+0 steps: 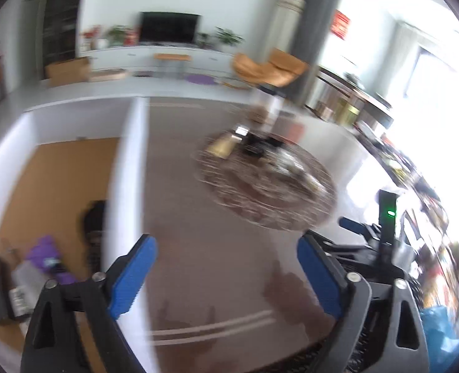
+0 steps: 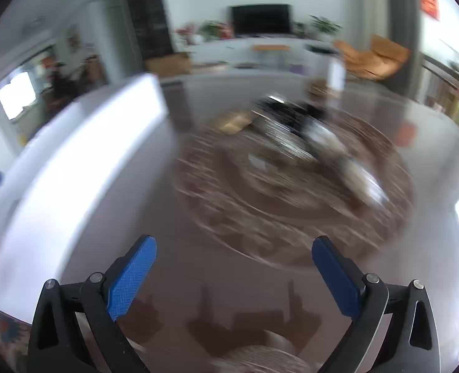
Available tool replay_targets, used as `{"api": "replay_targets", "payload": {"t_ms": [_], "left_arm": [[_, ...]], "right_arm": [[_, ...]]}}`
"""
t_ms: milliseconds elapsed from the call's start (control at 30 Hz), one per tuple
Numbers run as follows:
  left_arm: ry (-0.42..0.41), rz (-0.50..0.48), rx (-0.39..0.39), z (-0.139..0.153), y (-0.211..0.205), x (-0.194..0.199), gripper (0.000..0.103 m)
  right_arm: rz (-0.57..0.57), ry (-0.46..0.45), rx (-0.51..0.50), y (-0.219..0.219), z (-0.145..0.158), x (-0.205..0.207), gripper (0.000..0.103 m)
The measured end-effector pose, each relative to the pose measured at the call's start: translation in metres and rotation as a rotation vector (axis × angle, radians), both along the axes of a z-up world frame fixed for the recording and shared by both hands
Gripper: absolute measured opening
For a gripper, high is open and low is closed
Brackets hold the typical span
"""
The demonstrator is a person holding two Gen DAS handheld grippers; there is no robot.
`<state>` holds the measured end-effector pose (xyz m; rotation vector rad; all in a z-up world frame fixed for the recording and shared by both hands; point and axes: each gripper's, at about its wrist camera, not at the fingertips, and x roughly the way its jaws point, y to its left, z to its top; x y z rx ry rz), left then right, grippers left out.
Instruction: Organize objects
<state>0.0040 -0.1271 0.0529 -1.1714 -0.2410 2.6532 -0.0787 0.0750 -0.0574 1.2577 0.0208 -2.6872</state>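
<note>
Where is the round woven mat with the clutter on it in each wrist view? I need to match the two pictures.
Left wrist: the round woven mat lies right of centre on the brown table, beyond the open tongs.
Right wrist: the mat fills the centre and right, blurred, just ahead of the open tongs.
Shared landmark: the black TV on the far wall.

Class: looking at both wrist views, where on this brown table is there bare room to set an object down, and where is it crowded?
Bare: the brown table between the white box wall and the round patterned mat, and the strip nearest both open grippers. Crowded: the mat's far half, with blurred items, and the box's near corner.
</note>
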Motion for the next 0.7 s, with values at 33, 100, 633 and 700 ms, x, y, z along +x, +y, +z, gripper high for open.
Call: {"api": "replay_targets", "payload": {"t_ms": [33,100,633,700], "left_arm": [[-0.015,-0.036,0.008,-0.007,0.017,-0.005,0.096],[-0.057,-0.089,0.014,-0.027,0.052,-0.021,0.096],[-0.097,-0.007,-0.265,-0.130,0.121,-0.090,0.103],[-0.096,-0.007,-0.261,-0.132,0.121,-0.092,0.103]], "right_arm": [[-0.037,-0.002,0.020,0.015,-0.005,0.007,0.101],[-0.091,-0.017,0.049,0.036,-0.010,0.010,0.101],[-0.121,-0.084,0.084,0.064,-0.034,-0.008,0.103],[-0.122,-0.083,0.083,0.066,-0.034,-0.007,0.103]]}}
